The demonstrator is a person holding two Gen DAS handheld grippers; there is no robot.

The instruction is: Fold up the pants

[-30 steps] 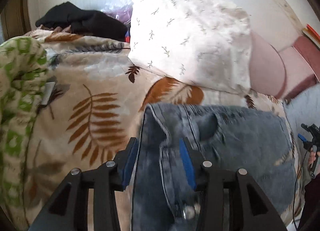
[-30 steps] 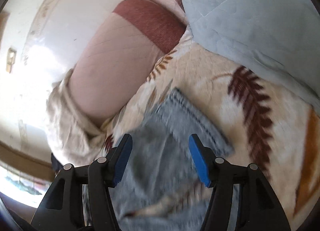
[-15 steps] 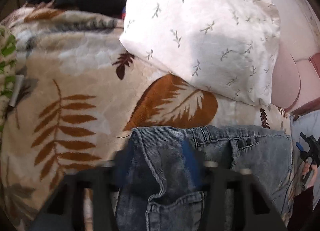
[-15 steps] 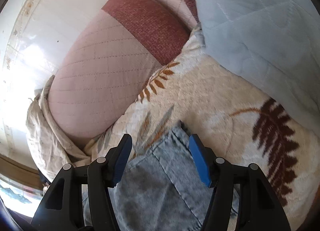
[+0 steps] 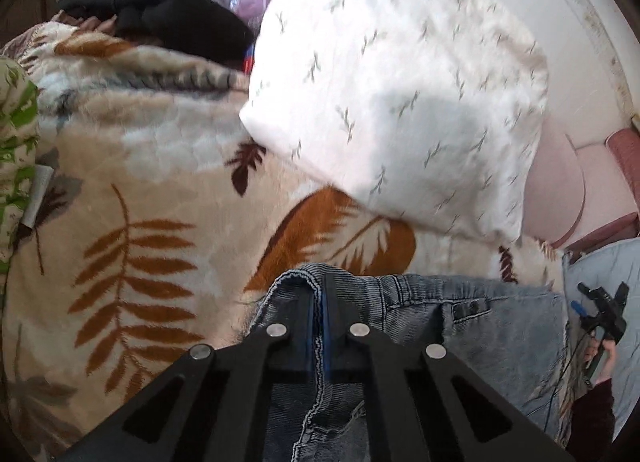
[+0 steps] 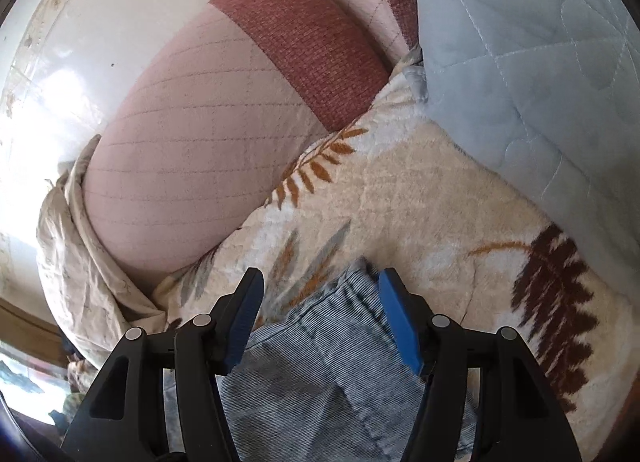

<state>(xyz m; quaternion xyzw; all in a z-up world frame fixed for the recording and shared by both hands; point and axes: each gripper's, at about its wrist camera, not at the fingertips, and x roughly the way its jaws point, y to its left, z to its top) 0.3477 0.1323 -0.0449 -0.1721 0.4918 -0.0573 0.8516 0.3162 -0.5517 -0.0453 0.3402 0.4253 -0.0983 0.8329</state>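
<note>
Now clamped on a raised fold at the waistband corner of the jeans [image 5: 500, 326]: left gripper [image 5: 319, 294], jaws just closed, denim seam pinched between the blue pads. Left of those tongs, cream fleece blanket [image 5: 152, 190] with rust fern leaves; farther left, a green-and-white patterned cloth [image 5: 16, 134]. Beyond the tips, a white pillow [image 5: 400, 102] with small leaf sprigs; up and left of it, a black garment [image 5: 160, 14]. Right of the tongs, the jeans' waistband running flat across the blanket toward the right gripper [image 6: 320, 298], glimpsed small at the far edge with a hand on its handle.

Parted and gripping nothing: right gripper, blue pads [image 6: 400, 326] standing apart on either side of the waistband's other corner, right pad close against the denim edge, contact unclear. Ahead and left of these tongs, a pink quilted bolster [image 6: 192, 150] with a dark red band; ahead and right, a pale blue quilt [image 6: 520, 62].
</note>
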